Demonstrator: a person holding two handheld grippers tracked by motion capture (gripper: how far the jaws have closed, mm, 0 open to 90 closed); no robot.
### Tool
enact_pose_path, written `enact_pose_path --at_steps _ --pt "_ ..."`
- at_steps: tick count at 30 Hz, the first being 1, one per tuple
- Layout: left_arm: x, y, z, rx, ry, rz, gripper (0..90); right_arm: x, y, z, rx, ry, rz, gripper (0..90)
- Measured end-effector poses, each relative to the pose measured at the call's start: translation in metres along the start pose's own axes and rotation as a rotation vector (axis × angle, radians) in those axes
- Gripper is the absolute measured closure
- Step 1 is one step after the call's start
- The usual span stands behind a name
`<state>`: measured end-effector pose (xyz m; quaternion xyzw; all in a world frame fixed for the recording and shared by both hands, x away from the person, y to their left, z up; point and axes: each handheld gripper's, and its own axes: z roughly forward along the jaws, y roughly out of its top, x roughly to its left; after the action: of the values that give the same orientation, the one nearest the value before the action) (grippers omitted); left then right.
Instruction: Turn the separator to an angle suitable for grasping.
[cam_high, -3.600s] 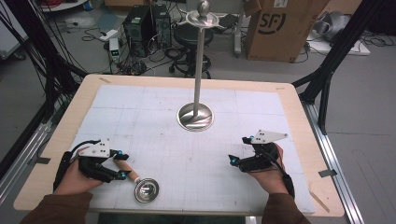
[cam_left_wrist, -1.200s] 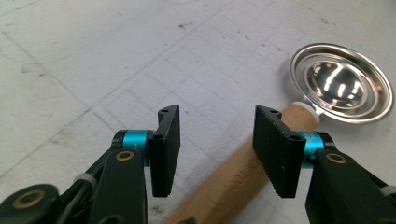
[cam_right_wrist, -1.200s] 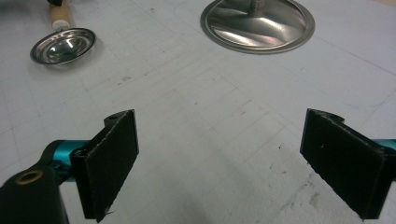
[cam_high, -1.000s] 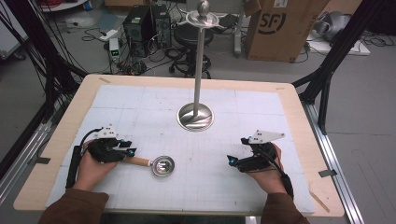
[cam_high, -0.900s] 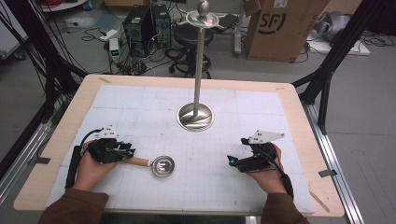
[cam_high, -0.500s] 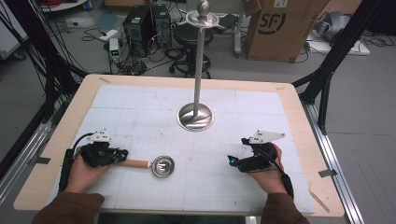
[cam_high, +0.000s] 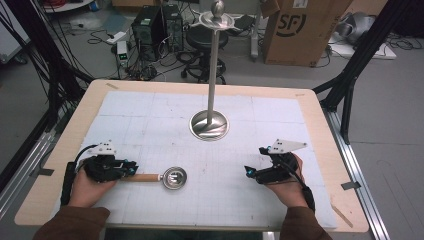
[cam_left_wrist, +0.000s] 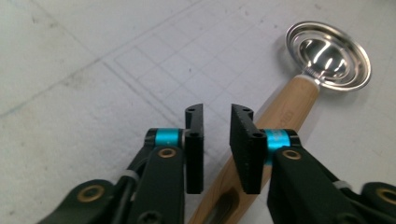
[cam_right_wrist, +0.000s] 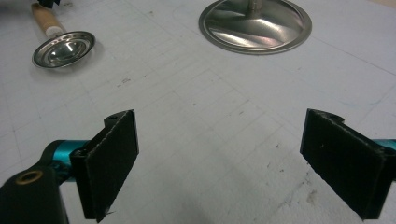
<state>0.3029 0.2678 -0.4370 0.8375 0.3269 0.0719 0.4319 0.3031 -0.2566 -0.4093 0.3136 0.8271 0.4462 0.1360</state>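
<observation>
White gridded mat covers the wooden counter (cam_high: 60, 197), lab clutter and a cardboard box (cam_high: 300, 30) behind it at the upper right of the frame. Ladle (cam_high: 165, 177) lies flat at lower left centre of the high view, steel bowl toward the middle, wooden handle pointing left to the left tool (cam_high: 131, 170).

Left tool state: in the left gripper view (cam_left_wrist: 217, 140) the jaws stand a narrow gap apart with nothing between them; the handle (cam_left_wrist: 275, 116) runs under and beside the right-hand jaw, not in the gap. So parted, holding nothing. Right tool (cam_high: 247, 172) sits at lower right of the high view, jaws spread wide over bare mat (cam_right_wrist: 219, 154), holding nothing.

Step in hand, my read: grasp the ladle handle. To do it well: shift the left tool sideways so the handle centres in the gap, widen the jaws since the gap looks narrower than the handle, come down square, and close on the wood well back from the bowl so the bowl doesn't tip.

Room: plenty of bare mat around the ladle. Tall steel stand (cam_high: 210, 125) with a round base sits at centre, well apart from the ladle; watch its pole and top dish when lifting. Left counter edge is near the left hand (cam_high: 90, 187); lower edge is close to both forearms.
</observation>
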Motion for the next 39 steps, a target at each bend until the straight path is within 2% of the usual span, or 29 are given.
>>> enact_pose_path --at_steps 2,10,14,20,22,24,26,31,32,36,39 --pt "-0.002 0.002 0.001 -0.005 -0.015 0.015 71.2 0.000 0.000 0.000 0.003 0.000 0.000 10.3" --pt "-0.017 0.009 0.012 0.037 -0.117 0.122 55.8 0.000 0.000 0.000 0.001 0.000 -0.003 10.3" --pt "-0.020 0.010 0.017 0.088 -0.120 0.148 51.3 0.000 0.000 0.000 0.001 0.002 -0.002 10.3" --pt "-0.023 0.010 0.024 0.134 -0.127 0.189 52.1 0.001 0.000 0.000 0.007 0.004 0.003 10.3" --pt "-0.026 0.011 0.026 0.155 -0.115 0.205 53.2 0.001 0.000 0.000 0.009 0.002 -0.002 10.3" --pt "-0.027 0.013 0.027 0.163 -0.112 0.225 55.7 0.001 -0.001 0.000 0.008 0.001 -0.003 10.3" --pt "-0.029 0.014 0.027 0.169 -0.134 0.226 58.2 0.001 -0.001 0.000 0.008 0.001 -0.004 10.3" --pt "-0.036 0.016 0.031 0.180 -0.156 0.252 61.9 0.000 -0.001 -0.001 0.009 0.000 -0.004 10.3" --pt "-0.038 0.017 0.032 0.180 -0.157 0.253 62.6 0.000 -0.001 -0.001 0.010 0.000 -0.002 10.3" --pt "-0.047 0.022 0.037 0.199 -0.156 0.303 65.8 0.001 -0.001 -0.001 0.012 -0.001 -0.003 10.3" --pt "-0.052 0.025 0.043 0.205 -0.146 0.313 67.4 0.001 -0.001 -0.001 0.009 0.000 -0.004 10.3"
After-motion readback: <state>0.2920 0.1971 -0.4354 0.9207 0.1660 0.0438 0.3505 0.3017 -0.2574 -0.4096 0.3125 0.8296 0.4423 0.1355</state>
